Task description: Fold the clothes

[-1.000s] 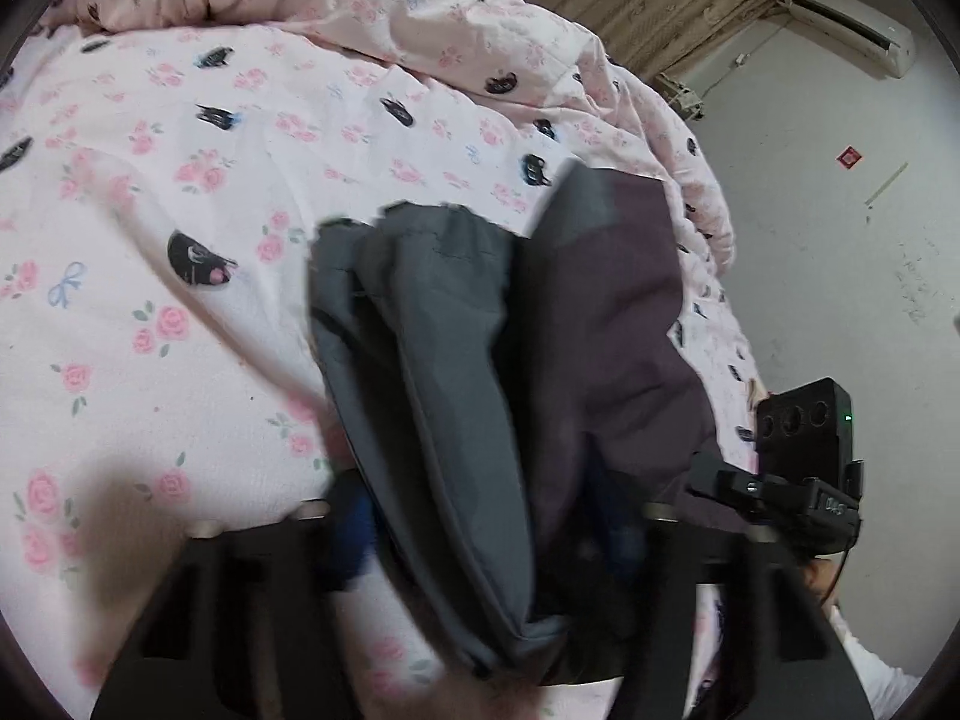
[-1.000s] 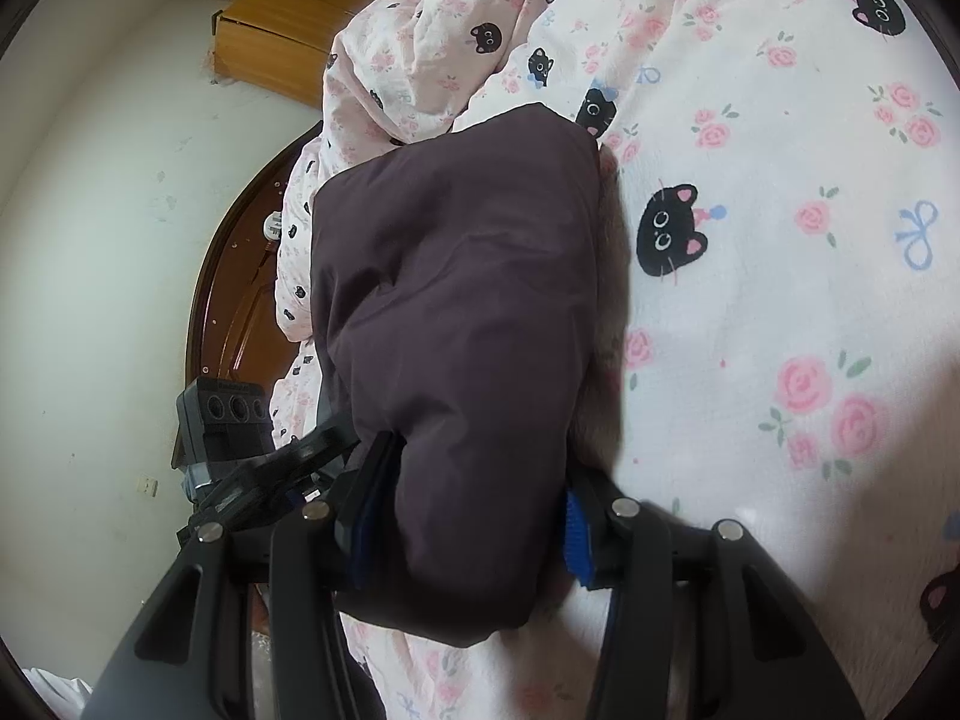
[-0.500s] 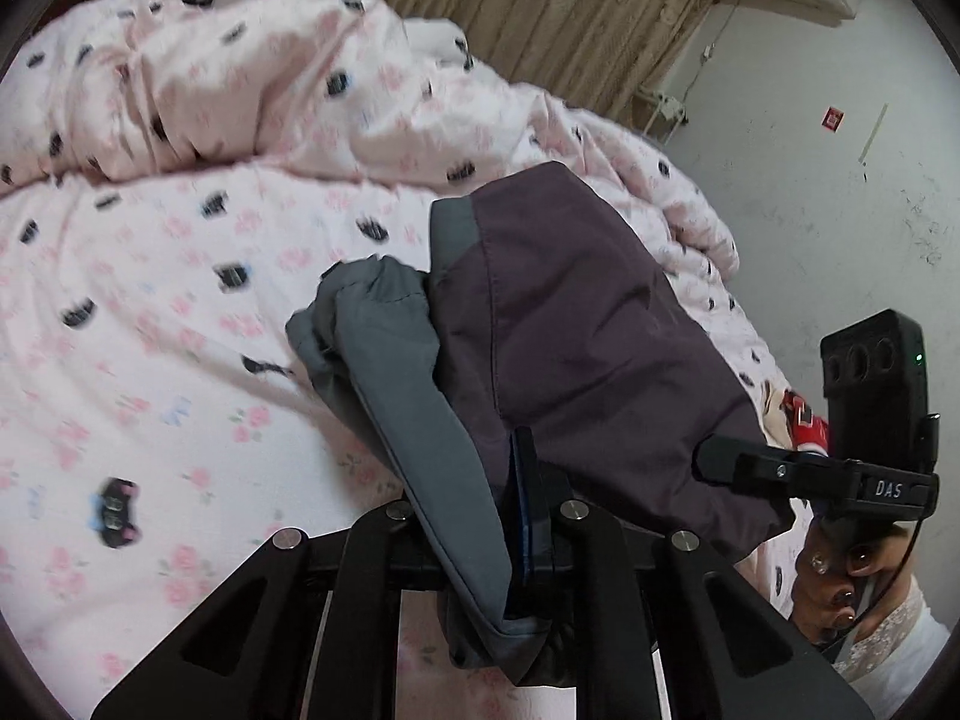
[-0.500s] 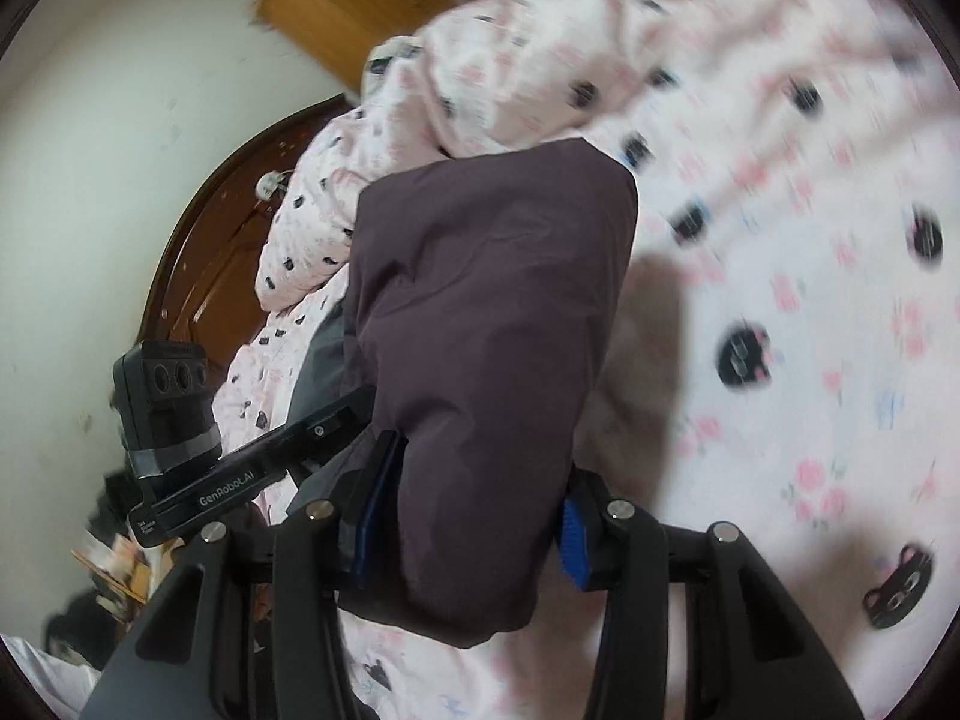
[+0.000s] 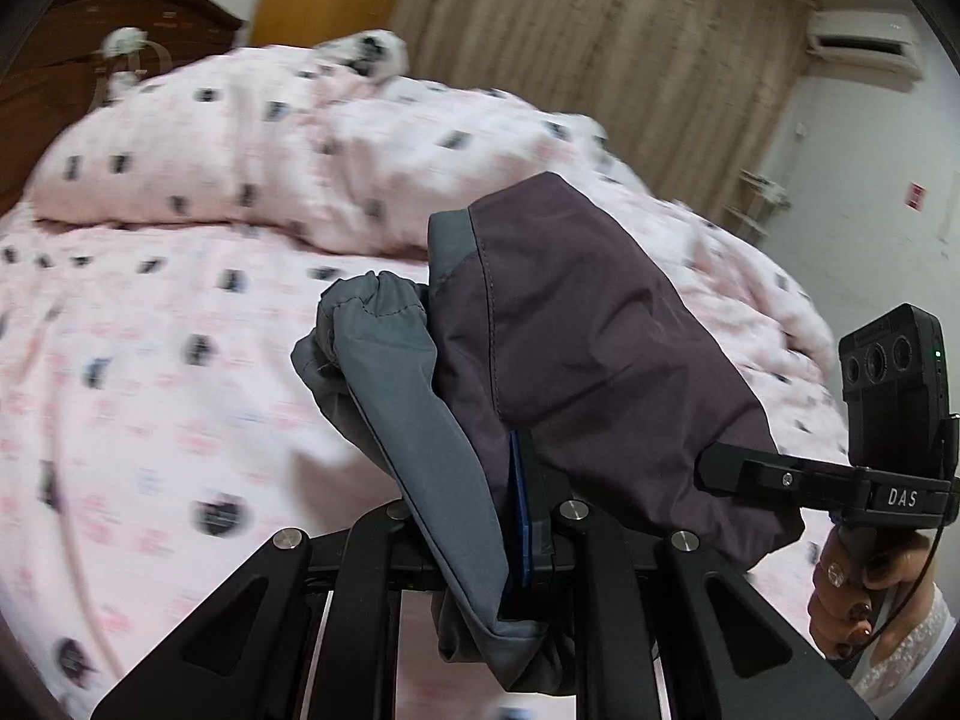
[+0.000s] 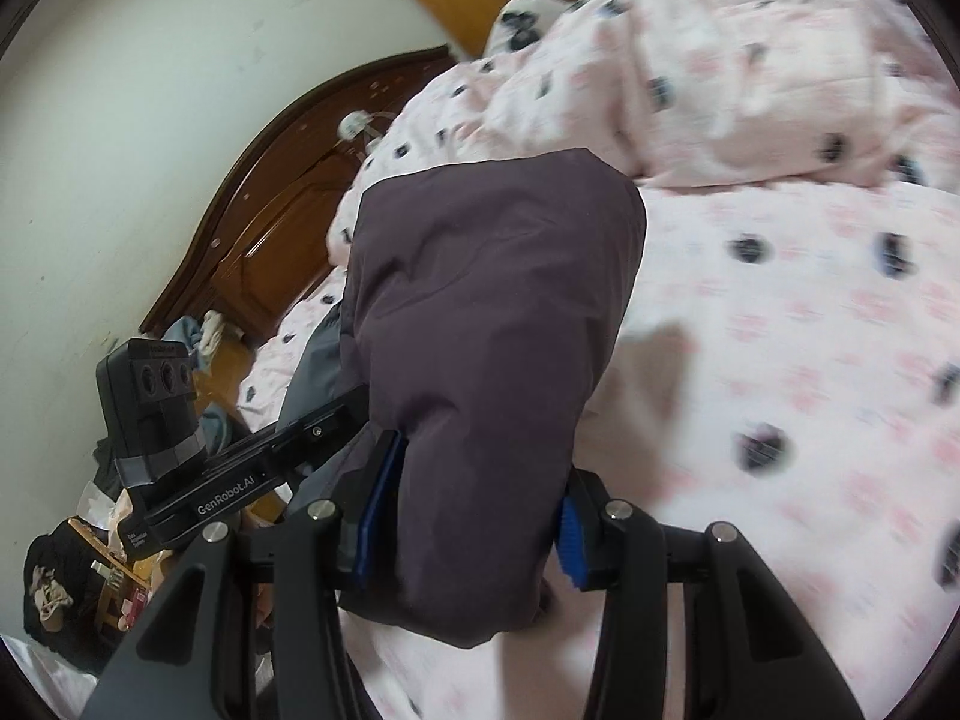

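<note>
A folded jacket, dark purple with a grey sleeve, hangs in the air above the bed, held from both sides. My left gripper is shut on its grey and purple edge, the blue pad pressed into the cloth. The purple bundle fills the right wrist view, and my right gripper is shut on its thick lower end. Each view shows the other gripper's camera block beside the jacket, and a hand grips the right one's handle.
Below lies a bed with a pink floral sheet and a bunched quilt at the back. A dark wooden headboard stands at the left, with clutter on the floor beside it. A curtain and white wall lie beyond.
Both grippers have lifted the jacket off the sheet and tipped upward, so the headboard, curtain and wall came into view. The left jaws closed tight on the edge.
</note>
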`<state>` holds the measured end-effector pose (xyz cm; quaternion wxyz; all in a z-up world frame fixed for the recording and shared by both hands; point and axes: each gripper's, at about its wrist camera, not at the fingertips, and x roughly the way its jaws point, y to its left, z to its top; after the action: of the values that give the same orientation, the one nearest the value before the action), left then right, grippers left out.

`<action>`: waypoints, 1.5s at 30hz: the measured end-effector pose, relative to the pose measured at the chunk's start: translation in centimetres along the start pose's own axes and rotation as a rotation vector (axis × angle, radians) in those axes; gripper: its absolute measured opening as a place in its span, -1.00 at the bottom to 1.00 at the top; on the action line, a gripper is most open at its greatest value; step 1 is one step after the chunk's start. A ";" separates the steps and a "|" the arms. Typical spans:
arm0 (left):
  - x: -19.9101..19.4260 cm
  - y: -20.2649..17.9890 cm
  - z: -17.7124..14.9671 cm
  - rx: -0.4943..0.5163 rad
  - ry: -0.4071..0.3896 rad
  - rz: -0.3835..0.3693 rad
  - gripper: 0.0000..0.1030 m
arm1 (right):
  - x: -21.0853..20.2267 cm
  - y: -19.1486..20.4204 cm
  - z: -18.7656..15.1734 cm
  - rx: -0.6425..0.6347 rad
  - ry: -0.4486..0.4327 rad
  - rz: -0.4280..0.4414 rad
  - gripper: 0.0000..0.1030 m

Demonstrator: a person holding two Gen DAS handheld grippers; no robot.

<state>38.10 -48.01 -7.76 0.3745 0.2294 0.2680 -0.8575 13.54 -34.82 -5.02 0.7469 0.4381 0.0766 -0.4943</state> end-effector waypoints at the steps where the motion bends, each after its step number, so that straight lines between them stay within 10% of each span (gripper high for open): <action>1: 0.0 1.1 0.2 -0.010 -0.006 0.028 -0.76 | 1.5 0.4 0.3 -0.004 0.010 0.012 -0.11; 10: 1.1 9.5 0.4 -0.083 -0.003 0.273 -0.76 | 14.2 3.2 2.8 -0.029 0.100 0.092 -0.12; 19: 3.0 14.6 -1.7 -0.180 0.104 0.320 -0.69 | 20.9 2.9 1.7 -0.041 0.174 0.073 -0.12; 25: 2.6 16.3 -2.8 -0.259 0.134 0.341 0.04 | 21.5 1.4 1.0 -0.018 0.192 0.078 -0.04; 38: -3.0 14.9 -1.5 -0.255 -0.089 0.361 0.04 | 17.5 2.7 2.4 -0.058 0.148 0.057 0.18; 45: -5.0 12.8 -0.7 -0.183 -0.163 0.237 0.04 | 14.0 5.8 4.7 -0.206 0.042 -0.015 0.18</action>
<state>51.06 -52.36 -9.03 0.5130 0.1539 0.2846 -0.7950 23.70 -46.95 -6.49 0.7826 0.3687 0.1460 -0.4799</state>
